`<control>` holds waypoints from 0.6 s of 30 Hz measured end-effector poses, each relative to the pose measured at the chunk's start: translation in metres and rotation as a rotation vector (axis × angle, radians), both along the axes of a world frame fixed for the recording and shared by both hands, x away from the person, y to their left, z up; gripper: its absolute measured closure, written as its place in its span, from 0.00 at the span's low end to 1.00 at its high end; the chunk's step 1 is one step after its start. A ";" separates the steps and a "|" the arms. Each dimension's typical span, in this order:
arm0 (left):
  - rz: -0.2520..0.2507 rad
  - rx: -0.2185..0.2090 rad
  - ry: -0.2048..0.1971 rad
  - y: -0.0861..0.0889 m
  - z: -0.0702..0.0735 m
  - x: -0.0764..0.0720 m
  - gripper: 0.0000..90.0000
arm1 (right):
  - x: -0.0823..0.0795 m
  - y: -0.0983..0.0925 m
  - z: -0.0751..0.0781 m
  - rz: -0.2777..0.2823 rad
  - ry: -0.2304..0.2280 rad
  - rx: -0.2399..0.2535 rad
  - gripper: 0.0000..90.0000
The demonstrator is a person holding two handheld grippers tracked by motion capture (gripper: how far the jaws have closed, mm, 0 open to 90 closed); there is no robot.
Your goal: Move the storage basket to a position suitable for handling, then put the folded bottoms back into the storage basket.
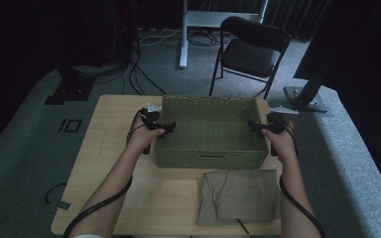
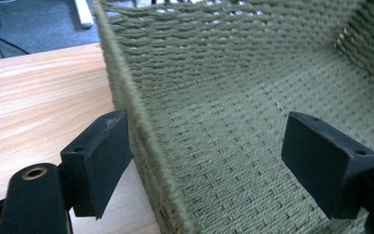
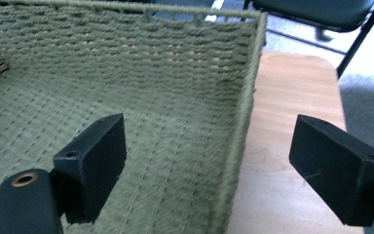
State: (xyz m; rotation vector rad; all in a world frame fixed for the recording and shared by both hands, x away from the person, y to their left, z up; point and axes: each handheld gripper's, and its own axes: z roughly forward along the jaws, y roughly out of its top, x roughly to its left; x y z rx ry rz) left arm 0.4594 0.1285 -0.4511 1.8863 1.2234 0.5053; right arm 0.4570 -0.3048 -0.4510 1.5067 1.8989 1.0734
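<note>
An olive-green woven basket (image 1: 211, 158) stands in the middle of the wooden table (image 1: 111, 153), with nothing in it. My left gripper (image 1: 166, 127) is open and straddles the basket's left wall (image 2: 126, 97), one jaw outside over the table and one inside. My right gripper (image 1: 254, 126) is open too and straddles the right wall (image 3: 246, 97) the same way. In the left gripper view the left gripper (image 2: 209, 146) has a wide gap between its jaws, and so has the right gripper (image 3: 214, 146) in its own view. A folded khaki cloth (image 1: 240, 193) lies in front of the basket, toward the right.
A black folding chair (image 1: 253, 49) and a white desk leg (image 1: 183, 39) stand on the grey carpet beyond the table. Cables (image 1: 139, 74) run across the floor at the back left. Bare tabletop lies left of the basket and at the front left.
</note>
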 end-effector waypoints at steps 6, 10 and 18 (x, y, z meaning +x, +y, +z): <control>-0.001 -0.014 -0.026 0.006 0.012 -0.003 0.21 | -0.004 0.000 0.006 0.040 -0.031 -0.015 0.15; -0.011 -0.021 -0.045 0.008 0.021 -0.008 0.21 | -0.008 -0.001 0.013 0.053 -0.049 -0.015 0.15; -0.033 -0.022 -0.066 0.011 0.031 -0.021 0.21 | -0.015 -0.001 0.020 0.047 -0.064 -0.020 0.15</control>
